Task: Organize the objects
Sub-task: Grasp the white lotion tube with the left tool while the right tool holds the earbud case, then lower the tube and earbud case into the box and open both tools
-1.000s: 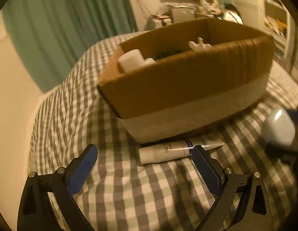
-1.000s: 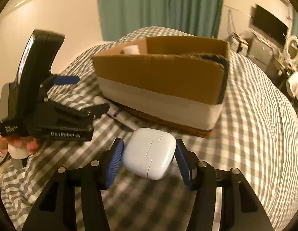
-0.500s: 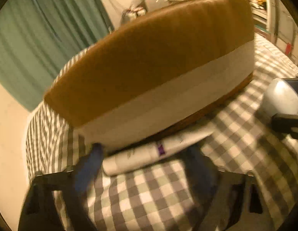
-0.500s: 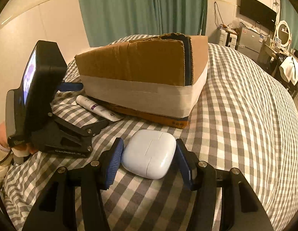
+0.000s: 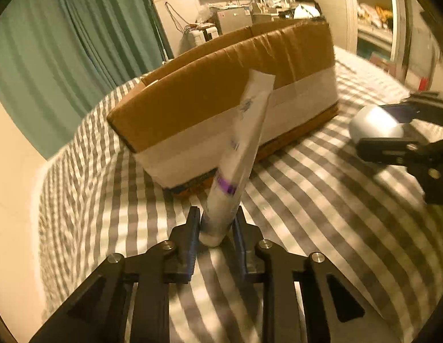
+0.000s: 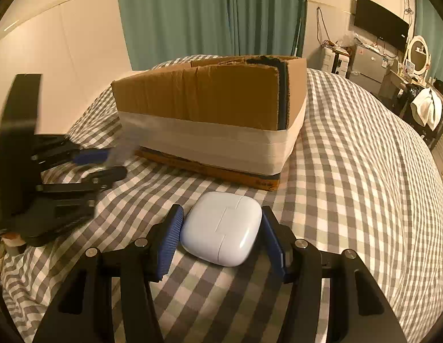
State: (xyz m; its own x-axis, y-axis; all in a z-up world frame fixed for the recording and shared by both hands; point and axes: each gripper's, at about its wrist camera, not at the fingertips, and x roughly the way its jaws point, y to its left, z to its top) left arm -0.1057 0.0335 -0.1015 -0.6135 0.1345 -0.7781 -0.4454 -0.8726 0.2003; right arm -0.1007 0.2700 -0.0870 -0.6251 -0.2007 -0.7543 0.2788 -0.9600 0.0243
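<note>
White plastic fills our left gripper (image 5: 215, 225): its jaws are pinched on the capped end of a slim tube (image 5: 240, 154) with a purple band, and the tube rises from the grip tilted, its flat crimped end up in front of the cardboard box (image 5: 221, 105). We carry it clear of the checked bedcover (image 5: 321, 214), which shows beneath and past the fingertips. The box sits just ahead of this gripper, brown above a broad pale band of tape, with its open top above the level of the jaws.

Our right gripper (image 6: 221, 228) has its blue pads (image 6: 171, 240) set against both sides of a white rounded earbud case (image 6: 223, 227), and we grip it at a middling width. Whether the case rests on the bedcover (image 6: 350, 185) or hangs just over it we cannot tell. The box (image 6: 210, 108) stands ahead of these jaws too, one corner turned towards us, dark tape running down that corner.

From the right gripper we see the left one (image 6: 107, 165) off to the left, blurred, near the box's left end. From the left gripper the right one (image 5: 404, 131) shows at the far right edge with the pale case (image 5: 375, 125) in it.

Green curtains (image 6: 210, 14) hang beyond the box.
</note>
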